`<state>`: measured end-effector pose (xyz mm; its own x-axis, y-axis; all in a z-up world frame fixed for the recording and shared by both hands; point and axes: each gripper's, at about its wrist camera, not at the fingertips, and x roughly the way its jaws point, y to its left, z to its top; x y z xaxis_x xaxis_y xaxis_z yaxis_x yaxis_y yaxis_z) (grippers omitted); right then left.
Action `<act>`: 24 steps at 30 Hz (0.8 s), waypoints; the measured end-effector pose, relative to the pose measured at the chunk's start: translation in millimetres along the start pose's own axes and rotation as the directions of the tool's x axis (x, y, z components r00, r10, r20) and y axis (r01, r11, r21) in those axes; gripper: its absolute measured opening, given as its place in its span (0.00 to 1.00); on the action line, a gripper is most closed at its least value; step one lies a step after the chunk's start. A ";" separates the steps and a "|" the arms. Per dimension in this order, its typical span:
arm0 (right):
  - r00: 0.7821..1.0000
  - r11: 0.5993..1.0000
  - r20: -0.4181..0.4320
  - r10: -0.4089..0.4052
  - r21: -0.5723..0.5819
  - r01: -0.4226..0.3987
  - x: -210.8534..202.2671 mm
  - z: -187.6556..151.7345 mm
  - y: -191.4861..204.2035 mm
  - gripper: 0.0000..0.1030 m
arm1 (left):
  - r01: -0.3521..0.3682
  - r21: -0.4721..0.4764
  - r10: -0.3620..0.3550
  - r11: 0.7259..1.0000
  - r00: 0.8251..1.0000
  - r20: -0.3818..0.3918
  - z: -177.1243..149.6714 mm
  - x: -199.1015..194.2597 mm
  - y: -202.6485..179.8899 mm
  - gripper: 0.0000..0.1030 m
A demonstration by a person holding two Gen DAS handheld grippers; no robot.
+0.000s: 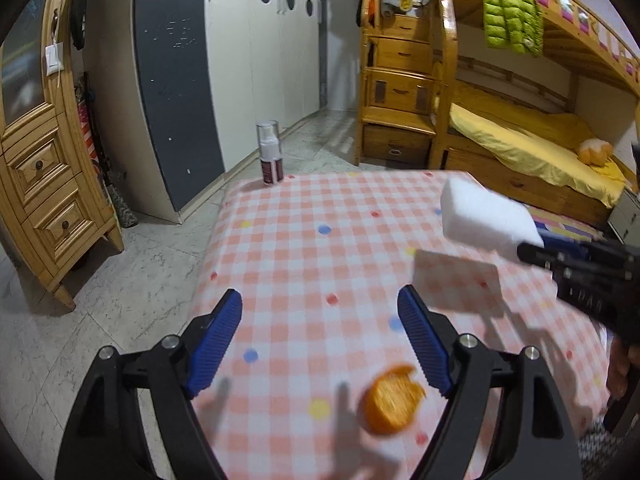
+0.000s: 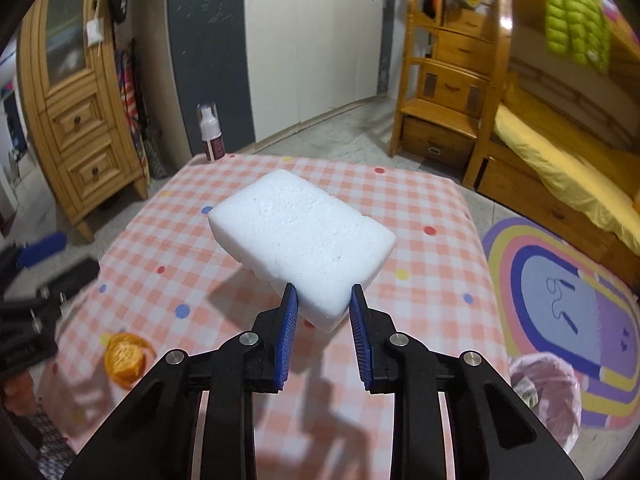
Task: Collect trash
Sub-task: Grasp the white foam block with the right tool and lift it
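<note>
- Foam block (image 2: 302, 236) is pinched in the right gripper (image 2: 323, 300), lifted off the table (image 2: 420, 208).
- Orange peel (image 1: 390, 402) at six o'clock waits under the left gripper (image 1: 320, 312), jaws spread.
- Bin (image 2: 548, 396), probably, at four o'clock.

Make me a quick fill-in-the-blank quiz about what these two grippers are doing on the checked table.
The right gripper is shut on a white ___ block.
The left gripper is ___, holding nothing.
The orange peel lies on the pink checked ___.
The pump bottle stands ___ at the table's far corner.
Missing: foam; open; tablecloth; upright
</note>
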<state>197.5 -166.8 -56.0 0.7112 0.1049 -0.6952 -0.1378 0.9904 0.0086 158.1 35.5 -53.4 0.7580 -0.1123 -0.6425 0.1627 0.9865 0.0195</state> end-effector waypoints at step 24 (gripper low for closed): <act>0.999 0.989 0.027 0.024 0.147 -0.027 -42.5 -47.9 -26.7 0.27 | 0.074 0.022 -0.071 0.997 0.988 -0.139 -56.2 8.7 -32.2 0.51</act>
<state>137.9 -202.0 -61.1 0.7263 0.1306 -0.6749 -0.0543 0.9896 0.1332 124.0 9.4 -102.7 0.6493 -0.1641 -0.7426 0.2326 0.9725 -0.0114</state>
